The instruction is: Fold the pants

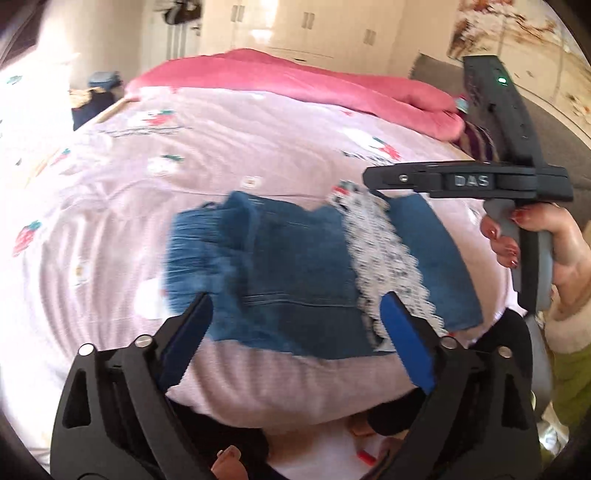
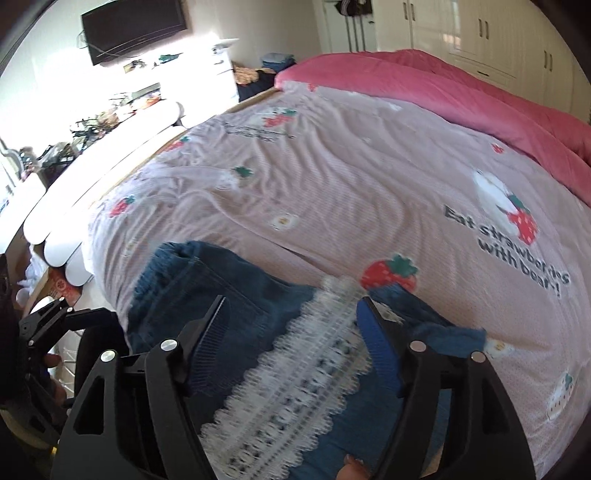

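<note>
Blue denim pants (image 1: 295, 273) with a white lace band (image 1: 384, 251) lie folded in a compact bundle on the pink strawberry-print bed cover (image 1: 221, 155), near its front edge. My left gripper (image 1: 295, 317) is open and empty, hovering just above the bundle's near edge. My right gripper is seen from the side in the left wrist view (image 1: 373, 177), above the bundle's right part. In the right wrist view the right gripper (image 2: 291, 317) is open and empty over the lace band (image 2: 295, 369) and denim (image 2: 229, 280).
A rolled pink duvet (image 1: 295, 81) lies across the far side of the bed. Wardrobes (image 2: 480, 29) stand behind it. A wall TV (image 2: 133, 26) and a cluttered white dresser (image 2: 110, 103) stand to the left, and the grey headboard (image 1: 554, 110) lies to the right.
</note>
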A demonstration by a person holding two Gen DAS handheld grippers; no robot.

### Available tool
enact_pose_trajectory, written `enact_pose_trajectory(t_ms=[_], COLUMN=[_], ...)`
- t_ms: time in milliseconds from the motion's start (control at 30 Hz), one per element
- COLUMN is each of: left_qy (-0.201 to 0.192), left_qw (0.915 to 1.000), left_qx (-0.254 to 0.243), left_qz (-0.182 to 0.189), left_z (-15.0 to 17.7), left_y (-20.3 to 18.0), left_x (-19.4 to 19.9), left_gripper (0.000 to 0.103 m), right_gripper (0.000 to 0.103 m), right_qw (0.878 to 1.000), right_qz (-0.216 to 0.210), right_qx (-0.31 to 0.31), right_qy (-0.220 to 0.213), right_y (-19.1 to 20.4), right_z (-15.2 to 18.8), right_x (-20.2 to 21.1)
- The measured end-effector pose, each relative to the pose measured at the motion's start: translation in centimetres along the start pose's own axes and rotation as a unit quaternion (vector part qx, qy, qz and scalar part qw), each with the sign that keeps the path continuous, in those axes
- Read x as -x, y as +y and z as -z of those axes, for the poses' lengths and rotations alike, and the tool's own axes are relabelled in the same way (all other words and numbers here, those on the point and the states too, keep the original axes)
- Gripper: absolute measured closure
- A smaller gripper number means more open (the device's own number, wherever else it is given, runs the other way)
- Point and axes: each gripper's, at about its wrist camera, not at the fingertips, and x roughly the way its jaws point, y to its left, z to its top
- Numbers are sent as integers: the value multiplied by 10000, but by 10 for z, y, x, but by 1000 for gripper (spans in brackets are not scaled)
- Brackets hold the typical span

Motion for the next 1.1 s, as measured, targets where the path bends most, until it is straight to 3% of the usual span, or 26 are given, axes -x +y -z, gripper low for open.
enact_pose_trajectory(t_ms=[167,433,867,933,967,1000,1100], left_qy=[-12,169,270,262,271,271,269], left_qw=[9995,9980,9923,9907,9893,9882,9848], left_qx=[287,616,1154,1251,1324,1383,1558], left_qz=[-128,-41,373,460,541,602,723], left_z=[4,13,25,27,28,29,29], left_y=[18,41,59,62,64,65,69], left_x=[2,-4,-26,-29,-31,-33,-38], left_gripper=[10,10,10,10,10,10,10], right_gripper=[17,12,12,22,42,54,65], right_qw=[9998,9985,9850,9807,9773,9760,9763], right_qz=[-142,-342,-1021,-1183,-1301,-1314,-1419], right_qx=[116,386,722,783,766,748,640], right_qy=[11,191,1189,1347,1485,1568,1505], right_y=[20,47,79,85,87,88,82], right_z=[-16,-33,-50,-50,-48,-45,-43], right_x=[-14,-41,-124,-136,-143,-149,-148])
